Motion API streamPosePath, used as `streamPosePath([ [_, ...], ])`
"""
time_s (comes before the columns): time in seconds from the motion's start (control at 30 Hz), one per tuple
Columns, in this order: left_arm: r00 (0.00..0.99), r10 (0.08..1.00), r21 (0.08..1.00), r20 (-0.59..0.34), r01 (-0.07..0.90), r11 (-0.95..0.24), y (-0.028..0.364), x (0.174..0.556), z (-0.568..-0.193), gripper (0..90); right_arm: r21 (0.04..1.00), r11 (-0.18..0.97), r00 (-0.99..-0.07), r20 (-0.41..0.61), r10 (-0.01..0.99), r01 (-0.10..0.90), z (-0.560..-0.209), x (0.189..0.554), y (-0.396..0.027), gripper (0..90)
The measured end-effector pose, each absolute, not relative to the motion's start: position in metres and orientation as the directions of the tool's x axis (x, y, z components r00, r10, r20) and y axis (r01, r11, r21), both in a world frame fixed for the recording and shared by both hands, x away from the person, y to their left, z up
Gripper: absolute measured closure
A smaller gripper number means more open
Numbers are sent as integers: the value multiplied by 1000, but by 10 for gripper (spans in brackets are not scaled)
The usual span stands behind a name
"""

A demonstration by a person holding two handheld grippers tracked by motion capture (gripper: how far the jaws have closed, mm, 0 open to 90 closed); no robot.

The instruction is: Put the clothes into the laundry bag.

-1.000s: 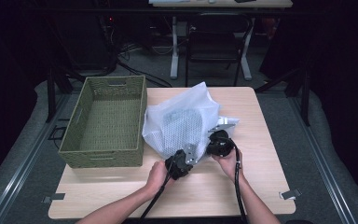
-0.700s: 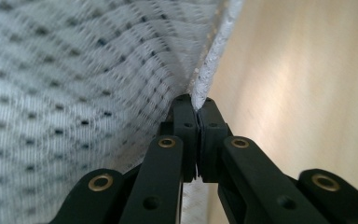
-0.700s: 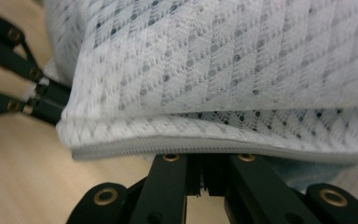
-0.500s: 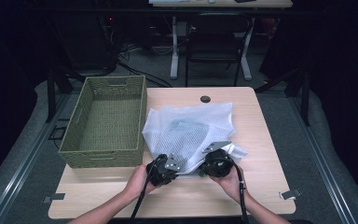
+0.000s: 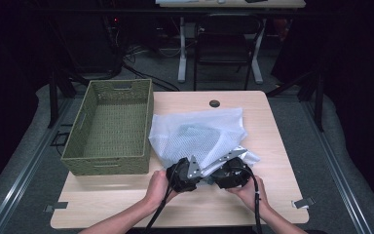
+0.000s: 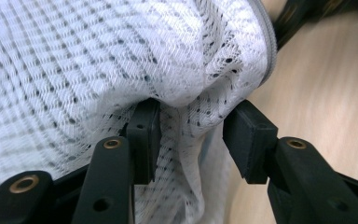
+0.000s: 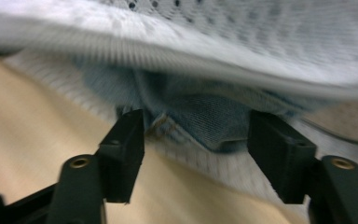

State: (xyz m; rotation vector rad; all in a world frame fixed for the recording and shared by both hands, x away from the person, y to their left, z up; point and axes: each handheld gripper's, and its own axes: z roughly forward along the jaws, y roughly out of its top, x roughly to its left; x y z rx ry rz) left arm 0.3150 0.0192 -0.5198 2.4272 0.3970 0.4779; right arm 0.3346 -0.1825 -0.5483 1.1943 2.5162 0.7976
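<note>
High camera overhead, 2 claw cameras close, blurry

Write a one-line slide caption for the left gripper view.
Left gripper, jaws just opening, with a fold of the white mesh bag hanging between them above the wooden table.

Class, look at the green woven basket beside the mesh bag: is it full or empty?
Empty. The high view looks straight into the basket and shows only its bare woven floor; the mesh bag lies beside it on the table.
</note>
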Motion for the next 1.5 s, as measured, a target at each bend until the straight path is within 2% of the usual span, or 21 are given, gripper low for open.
streamPosePath([
  [0.1, 878, 411, 649, 244, 167, -742, 17, 320, -524, 705, 587, 498, -628, 23, 778, 638, -558, 342, -178, 559],
  [0.23, 874, 423, 661, 239, 173, -730, 17, 325, -529, 798, 623, 490, -626, 0, 780, 610, -563, 346, -171, 806],
  [0.3, 880, 422, 673, 217, 178, -718, 19, 326, -529, 826, 649, 465, -622, 17, 783, 603, -562, 347, -171, 838],
  [0.47, 896, 408, 703, 173, 178, -689, 21, 325, -529, 882, 761, 340, -609, 90, 788, 553, -539, 353, -174, 850],
  [0.57, 914, 371, 708, 164, 153, -690, 20, 320, -527, 886, 813, 291, -599, 86, 796, 503, -528, 356, -171, 851],
  [0.7, 937, 327, 702, 121, 152, -696, 19, 316, -530, 890, 842, 306, -589, 17, 808, 444, -529, 366, -164, 852],
  [0.83, 938, 325, 669, 121, 165, -724, 19, 318, -542, 890, 817, 345, -578, -18, 816, 461, -549, 381, -164, 849],
  [0.93, 931, 350, 651, 105, 202, -731, 20, 324, -552, 888, 760, 376, -580, 2, 814, 529, -559, 389, -167, 812],
  [0.97, 926, 359, 647, 113, 206, -734, 21, 325, -553, 887, 742, 382, -586, 17, 810, 550, -558, 388, -169, 766],
  [1.07, 914, 396, 673, 91, 237, -701, 25, 329, -553, 885, 685, 391, -588, 67, 806, 614, -550, 384, -180, 550],
  [1.13, 913, 400, 680, 87, 239, -693, 26, 330, -552, 883, 664, 403, -597, 82, 798, 630, -543, 378, -190, 486],
  [1.17, 913, 398, 683, 86, 237, -691, 26, 329, -551, 883, 669, 396, -595, 87, 799, 629, -538, 372, -197, 484],
  [1.27, 915, 393, 694, 88, 227, -684, 25, 327, -546, 882, 679, 427, -609, 38, 792, 597, -528, 359, -214, 471],
  [1.33, 915, 394, 713, 86, 219, -666, 24, 326, -542, 882, 705, 452, -603, -44, 796, 546, -520, 352, -219, 464],
  [1.5, 916, 391, 739, 84, 206, -641, 20, 328, -533, 880, 708, 564, -644, -202, 738, 425, -509, 352, -208, 387],
])
